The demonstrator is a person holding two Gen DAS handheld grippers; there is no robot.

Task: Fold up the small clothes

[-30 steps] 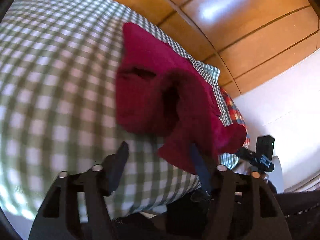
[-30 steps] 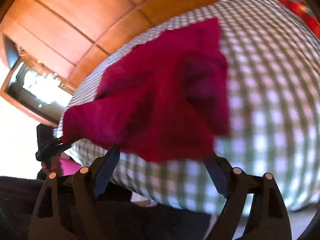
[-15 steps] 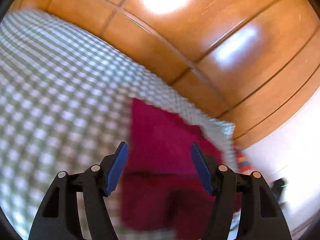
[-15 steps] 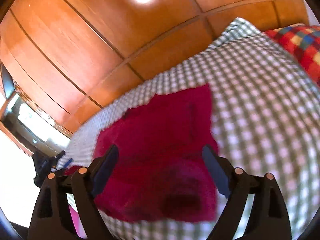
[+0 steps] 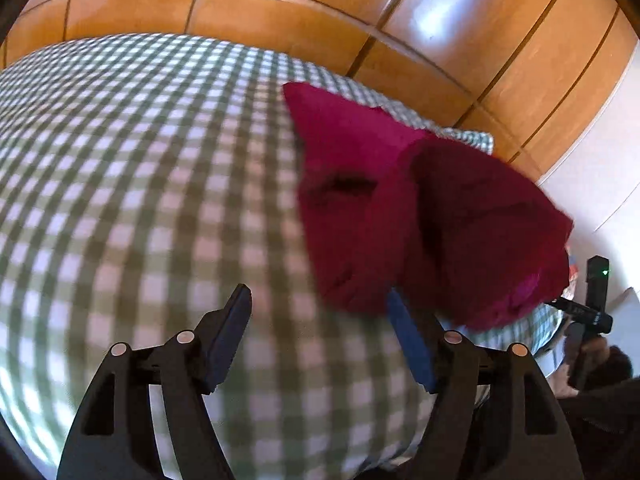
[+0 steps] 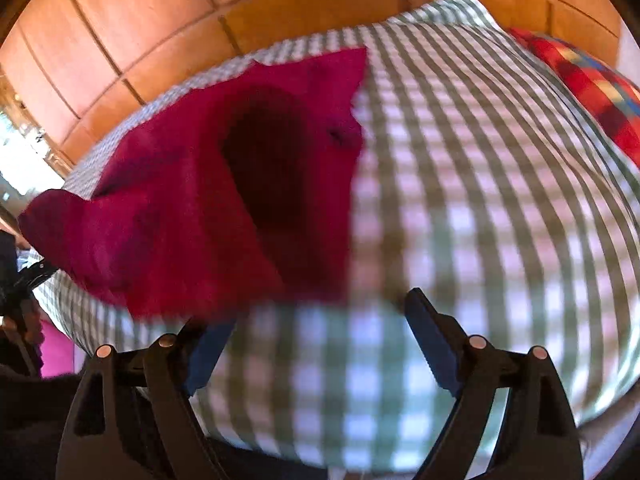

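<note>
A small crimson garment point(image 5: 360, 184) lies rumpled on the green-and-white checked bed cover point(image 5: 140, 200), with one bulging fold standing up on its right side. My left gripper point(image 5: 320, 300) hovers just short of its near edge. Its jaws are opening, with mostly checked cover between them, and the right fingertip point(image 5: 396, 308) overlaps the garment's hem. In the right wrist view the same garment point(image 6: 168, 208) fills the left half. My right gripper point(image 6: 316, 320) stands open at its near edge. The hem hides the tip of its left finger point(image 6: 208, 344), and nothing is gripped.
Glossy wooden wardrobe panels point(image 5: 320, 8) rise behind the bed. A red plaid cushion point(image 6: 592, 88) lies at the far right of the cover. A hand holds a black device with a green light point(image 5: 596, 280) beyond the bed's edge. Open checked cover point(image 6: 500, 200) stretches away from the garment.
Both views swung up toward the wooden panels half a second ago and have tipped back down onto the garment's near edge. The left jaws stand slightly wider.
</note>
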